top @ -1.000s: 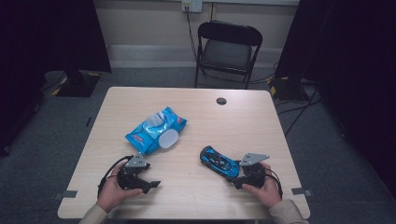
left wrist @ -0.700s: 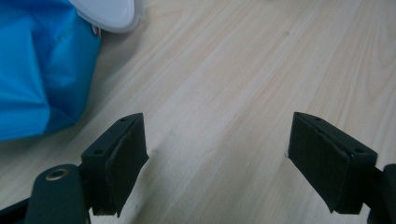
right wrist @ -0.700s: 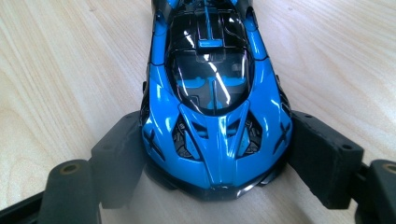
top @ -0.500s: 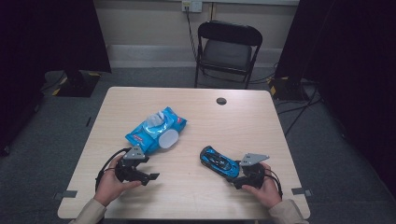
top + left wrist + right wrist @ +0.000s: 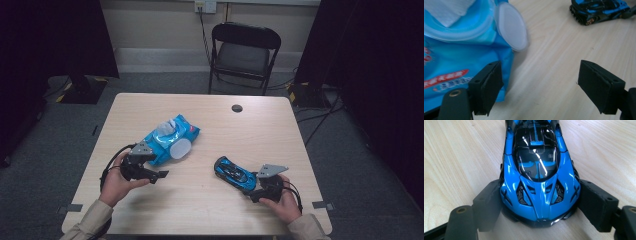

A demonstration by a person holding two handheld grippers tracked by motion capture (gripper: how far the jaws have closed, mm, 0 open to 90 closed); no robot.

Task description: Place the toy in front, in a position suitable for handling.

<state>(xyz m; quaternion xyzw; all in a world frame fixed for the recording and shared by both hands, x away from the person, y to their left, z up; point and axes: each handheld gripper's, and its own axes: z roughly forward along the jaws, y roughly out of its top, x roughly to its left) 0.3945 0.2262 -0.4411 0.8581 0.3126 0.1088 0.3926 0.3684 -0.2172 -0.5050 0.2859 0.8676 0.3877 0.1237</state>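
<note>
Blue toy sports car [image 5: 235, 173]: on the light wooden counter [image 5: 210, 205], near-right part, one end set between the pads of the right tongs [image 5: 256, 191]; in the right gripper view the car [image 5: 539, 167] has both pads pressed against its flanks, so the tongs are clamped on it, car resting on the wood

Right hand [image 5: 282, 202]: low on the counter behind the car, cable looped at the wrist, grey three-cornered plate on top

Blue wet-wipes pack [image 5: 170, 139]: left of centre, flat, round white lid [image 5: 180, 148] flipped open, a white wipe [image 5: 449, 11] standing out of the opening

Left tongs [image 5: 157, 176]: just beside the near edge of the pack, jaws apart with bare wood between them; in the left gripper view one pad overlaps the pack's edge [image 5: 506, 75], contact not discernible

Small dark round object [image 5: 237, 108]: far side of counter, well apart

Black folding chair [image 5: 243, 52]: beyond the counter, on grey carpet
</note>
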